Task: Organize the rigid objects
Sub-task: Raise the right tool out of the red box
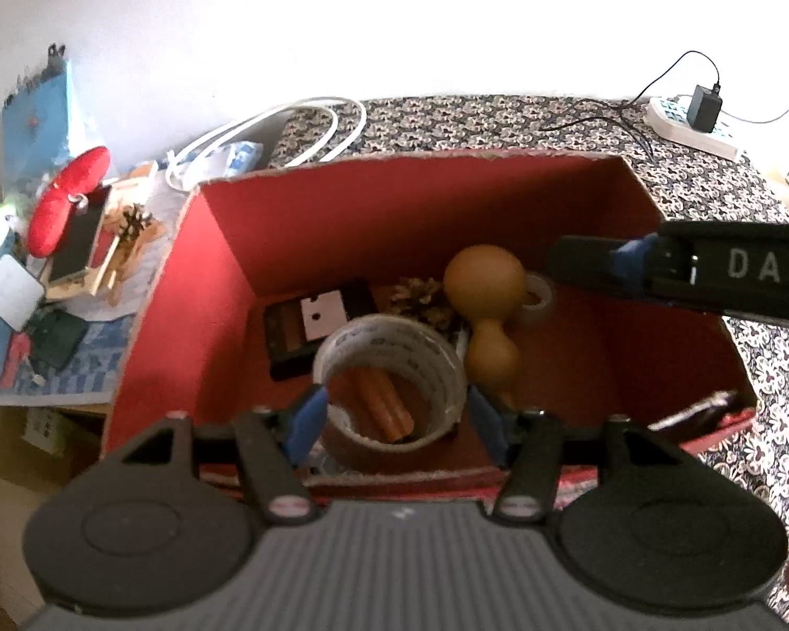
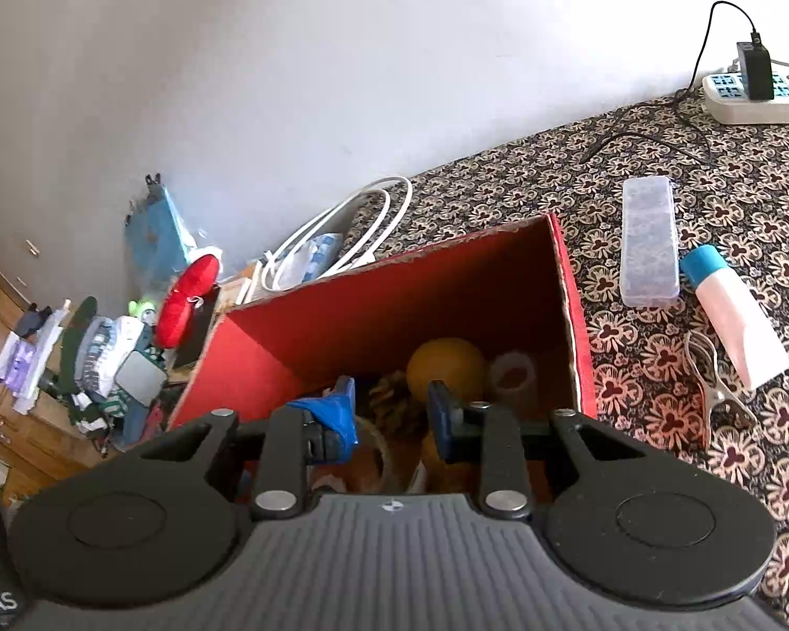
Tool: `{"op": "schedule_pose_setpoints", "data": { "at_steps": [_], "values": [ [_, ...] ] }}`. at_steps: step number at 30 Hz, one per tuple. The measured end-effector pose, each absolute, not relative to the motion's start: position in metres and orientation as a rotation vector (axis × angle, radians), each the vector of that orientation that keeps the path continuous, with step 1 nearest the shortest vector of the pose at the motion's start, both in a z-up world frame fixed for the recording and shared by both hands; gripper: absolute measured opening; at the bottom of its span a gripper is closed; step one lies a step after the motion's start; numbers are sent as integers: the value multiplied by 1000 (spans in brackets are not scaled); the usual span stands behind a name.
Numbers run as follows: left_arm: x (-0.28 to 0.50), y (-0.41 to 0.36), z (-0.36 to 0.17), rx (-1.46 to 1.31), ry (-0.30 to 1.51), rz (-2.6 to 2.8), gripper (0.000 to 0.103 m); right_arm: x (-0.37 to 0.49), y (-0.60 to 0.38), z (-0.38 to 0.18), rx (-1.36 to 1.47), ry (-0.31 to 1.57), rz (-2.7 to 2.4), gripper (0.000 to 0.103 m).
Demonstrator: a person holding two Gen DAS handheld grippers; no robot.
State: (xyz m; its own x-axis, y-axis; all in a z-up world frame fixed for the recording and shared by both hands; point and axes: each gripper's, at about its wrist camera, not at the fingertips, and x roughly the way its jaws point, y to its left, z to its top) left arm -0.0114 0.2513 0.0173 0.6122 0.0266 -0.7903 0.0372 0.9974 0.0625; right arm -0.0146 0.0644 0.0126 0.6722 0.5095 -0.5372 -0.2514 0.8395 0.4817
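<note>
Tape roll (image 1: 392, 384) between left claw (image 1: 394, 420) fingers, unpressed

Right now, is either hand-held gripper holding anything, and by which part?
Right hand-held gripper: jaws apart, nothing between them. Left hand-held gripper straddles the tape roll across its outer sides; whether the pads press on it cannot be told.

Plain white wall (image 2: 289, 79), floral tablecloth (image 2: 657, 368)
</note>
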Motion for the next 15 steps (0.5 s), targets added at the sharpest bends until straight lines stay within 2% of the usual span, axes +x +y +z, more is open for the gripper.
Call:
{"op": "schedule_pose_setpoints", "data": {
  "at_steps": [15],
  "values": [
    [-46,240,42,121,843,5,60,-61,47,24,389,613,469,13]
  ]
}}
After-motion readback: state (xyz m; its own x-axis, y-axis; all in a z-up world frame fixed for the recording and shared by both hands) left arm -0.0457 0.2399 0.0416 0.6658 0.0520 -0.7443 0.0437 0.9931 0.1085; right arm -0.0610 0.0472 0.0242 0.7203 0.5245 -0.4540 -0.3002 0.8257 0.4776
